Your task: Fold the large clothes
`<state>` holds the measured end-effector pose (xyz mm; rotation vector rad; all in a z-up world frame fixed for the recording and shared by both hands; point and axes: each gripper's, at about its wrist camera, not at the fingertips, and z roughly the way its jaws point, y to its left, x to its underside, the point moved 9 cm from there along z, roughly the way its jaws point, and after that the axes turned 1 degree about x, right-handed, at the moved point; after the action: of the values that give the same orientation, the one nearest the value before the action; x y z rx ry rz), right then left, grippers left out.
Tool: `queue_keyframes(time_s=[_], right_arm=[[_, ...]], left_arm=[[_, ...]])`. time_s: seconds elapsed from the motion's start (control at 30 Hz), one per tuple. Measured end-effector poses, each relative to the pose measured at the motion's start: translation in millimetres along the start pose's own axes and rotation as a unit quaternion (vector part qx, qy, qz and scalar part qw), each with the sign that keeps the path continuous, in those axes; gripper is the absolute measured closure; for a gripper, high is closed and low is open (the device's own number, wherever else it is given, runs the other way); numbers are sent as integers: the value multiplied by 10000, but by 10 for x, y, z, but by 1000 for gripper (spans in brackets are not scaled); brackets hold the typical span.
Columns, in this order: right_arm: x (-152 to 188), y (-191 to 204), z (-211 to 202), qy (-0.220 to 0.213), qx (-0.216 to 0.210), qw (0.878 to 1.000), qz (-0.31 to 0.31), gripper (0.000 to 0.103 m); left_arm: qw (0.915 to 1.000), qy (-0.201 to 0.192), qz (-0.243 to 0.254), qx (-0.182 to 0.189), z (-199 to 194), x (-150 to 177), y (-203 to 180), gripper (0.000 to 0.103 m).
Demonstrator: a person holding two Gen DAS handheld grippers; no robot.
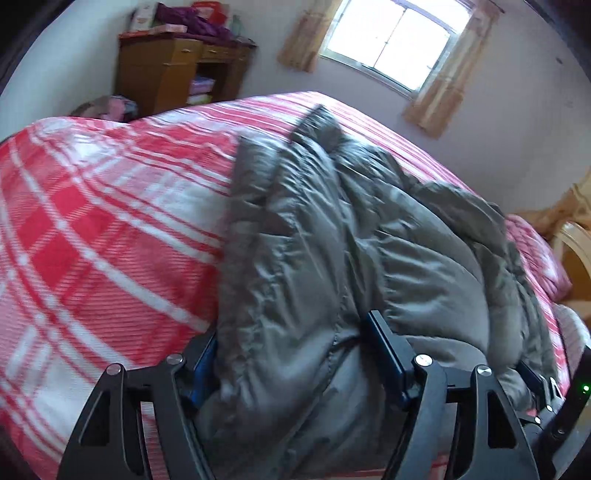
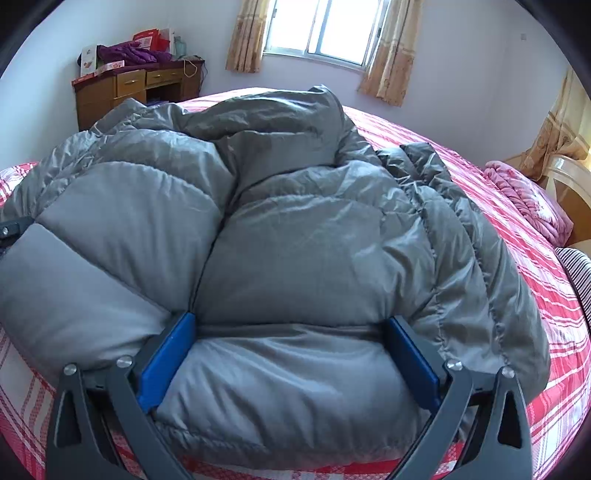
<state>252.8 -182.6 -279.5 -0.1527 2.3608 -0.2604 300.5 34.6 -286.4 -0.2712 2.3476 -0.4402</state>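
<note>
A grey puffy jacket [image 1: 424,258] [image 2: 314,229] lies crumpled on a bed with a red-and-white checked cover [image 1: 92,240] [image 2: 546,295]. My left gripper [image 1: 291,328] straddles the jacket's near left edge. Its blue pads [image 1: 388,350] dig into bunched fabric, so it is shut on the jacket. My right gripper [image 2: 291,317] stands wide over the near hem. The padded fabric bulges between its blue pads [image 2: 166,358], and the jaws are open. Part of the right gripper shows at the left wrist view's right edge [image 1: 539,384].
A wooden desk [image 1: 173,70] [image 2: 129,88] piled with boxes and purple cloth stands against the far wall. Beside it is a curtained window [image 1: 388,40] [image 2: 325,29]. A pink blanket [image 2: 528,199] and a striped pillow [image 2: 580,269] lie by the headboard [image 2: 569,177] at right.
</note>
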Motion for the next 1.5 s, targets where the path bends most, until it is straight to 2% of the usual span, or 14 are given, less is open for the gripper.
queue_keyframes(time_s=[0.03, 0.07, 0.1, 0.17, 0.53, 0.77, 0.83, 0.93, 1.0, 1.1, 1.27, 1.37, 1.43, 1.5], right_arm=[[2, -5, 6, -7, 18, 10000, -13, 0], [5, -7, 10, -16, 30, 10000, -22, 0], [8, -5, 16, -18, 25, 10000, -20, 0], [8, -1, 19, -5, 10, 10000, -18, 0], [10, 175, -48, 93, 180, 9997, -103, 0], [3, 844, -261, -69, -51, 9991, -411, 1], [-7, 1033, -329, -118, -223, 9984, -511, 1], [-31, 1130, -459, -71, -869, 9949, -508, 2], [-47, 977, -596, -82, -1237, 9918, -318, 2], [-100, 495, -788, -326, -1276, 9911, 169, 2], [-32, -865, -838, -610, -513, 9896, 1198, 1], [200, -1657, -710, -442, -13, 9822, 1824, 1], [333, -1968, -659, -354, 103, 9759, 2151, 1], [452, -2216, -601, -284, 195, 9713, 2352, 1]], left_arm=[[10000, 10, 27, 63, -6, -1, -31, 36], [9995, 26, 25, 311, -3, -20, -63, 74], [9979, 78, -9, 650, -18, -16, -121, 85], [9981, -9, 118, 603, -72, -53, -132, 92], [9958, -381, 91, 823, -652, -215, 117, 95], [9960, -533, -396, 603, -933, -366, 628, 96], [9957, -685, -328, 536, -1088, -465, 630, 96], [9944, -917, 27, 521, -1265, -634, 390, 96], [9922, -1080, 345, 521, -1400, -722, 113, 96], [9881, -1208, 772, 553, -1451, -804, -298, 96], [9720, -1351, 1801, 673, -1382, -728, -1274, 96], [9546, -1231, 2608, 743, -1148, -446, -1938, 96], [9438, -1086, 3044, 692, -903, -211, -2259, 96], [9249, -994, 3636, 491, -576, 108, -2552, 96]])
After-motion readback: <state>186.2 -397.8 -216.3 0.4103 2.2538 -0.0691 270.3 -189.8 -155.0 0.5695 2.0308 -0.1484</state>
